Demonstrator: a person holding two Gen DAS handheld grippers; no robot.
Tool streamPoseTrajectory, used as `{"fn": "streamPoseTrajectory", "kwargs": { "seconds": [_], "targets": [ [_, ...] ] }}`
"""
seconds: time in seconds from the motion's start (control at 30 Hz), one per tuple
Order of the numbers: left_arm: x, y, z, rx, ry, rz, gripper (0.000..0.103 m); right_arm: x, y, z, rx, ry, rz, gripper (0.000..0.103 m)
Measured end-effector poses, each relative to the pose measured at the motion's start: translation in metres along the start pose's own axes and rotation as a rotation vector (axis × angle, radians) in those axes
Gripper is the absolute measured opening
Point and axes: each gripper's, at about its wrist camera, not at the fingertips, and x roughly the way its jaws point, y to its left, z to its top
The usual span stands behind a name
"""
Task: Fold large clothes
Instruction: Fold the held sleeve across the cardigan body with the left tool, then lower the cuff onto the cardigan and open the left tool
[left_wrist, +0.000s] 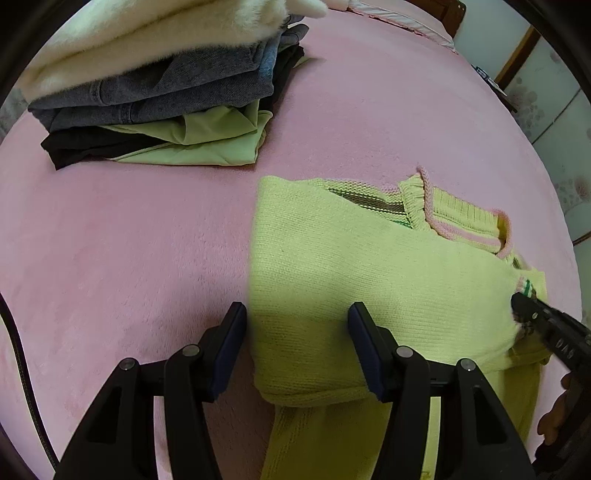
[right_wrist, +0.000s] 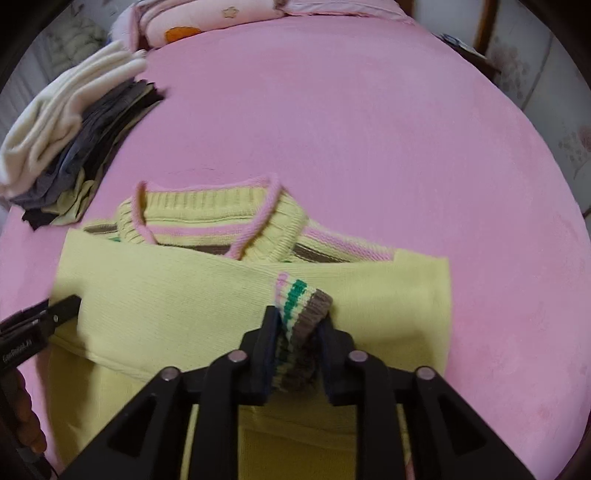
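**Two grippers over one yellow sweater**

Two grippers work a yellow sweater (right_wrist: 207, 295) lying partly folded on the pink bed (right_wrist: 369, 129). Right gripper (right_wrist: 297, 334) is clenched on the striped cuff (right_wrist: 299, 306), pink, green and brown bands bunched between its pads, sleeve laid across the body. Left gripper (left_wrist: 297, 326) hangs released, jaws wide, straddling the sweater's left folded edge without pinching it. Collar (right_wrist: 207, 218), trimmed in pink, sits at the far side. Off to the far left, a stack of folded clothes (left_wrist: 159, 99) waits, cream on top, grey, black and green beneath.
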Motion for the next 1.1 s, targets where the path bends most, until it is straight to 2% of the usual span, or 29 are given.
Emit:
{"fn": "streamPoseTrajectory", "kwargs": {
  "seconds": [0.13,0.27,0.43,0.63,0.77,0.9,1.0,1.1],
  "targets": [
    [-0.013,-0.003,0.001,0.02,-0.007,0.017,0.056,-0.016,-0.013,-0.002,0.096,-0.013,0.007,0.025],
    [-0.038,-0.011,0.003,0.021,-0.045,-0.02,0.057,-0.043,-0.011,-0.012,0.123,-0.064,0.021,0.025],
    [-0.057,-0.036,0.007,0.063,-0.089,-0.067,0.061,-0.062,0.025,-0.014,0.06,-0.112,0.099,0.025],
    [-0.053,-0.06,0.024,0.094,-0.124,-0.109,0.062,-0.05,0.064,-0.005,0.015,-0.136,0.175,0.025],
    [-0.021,-0.062,0.032,0.094,-0.098,-0.081,0.064,-0.028,0.064,-0.003,-0.002,-0.119,0.149,0.025],
    [0.015,-0.056,0.034,0.096,-0.057,-0.004,0.064,-0.006,0.048,-0.003,0.011,-0.091,0.085,0.024],
    [0.023,-0.047,0.033,0.105,-0.081,0.023,0.064,-0.006,0.025,-0.006,0.021,-0.1,-0.004,0.022],
    [0.023,-0.044,0.031,0.128,-0.1,0.033,0.064,-0.011,0.002,-0.011,0.051,-0.099,-0.034,0.023]
  ]
}}
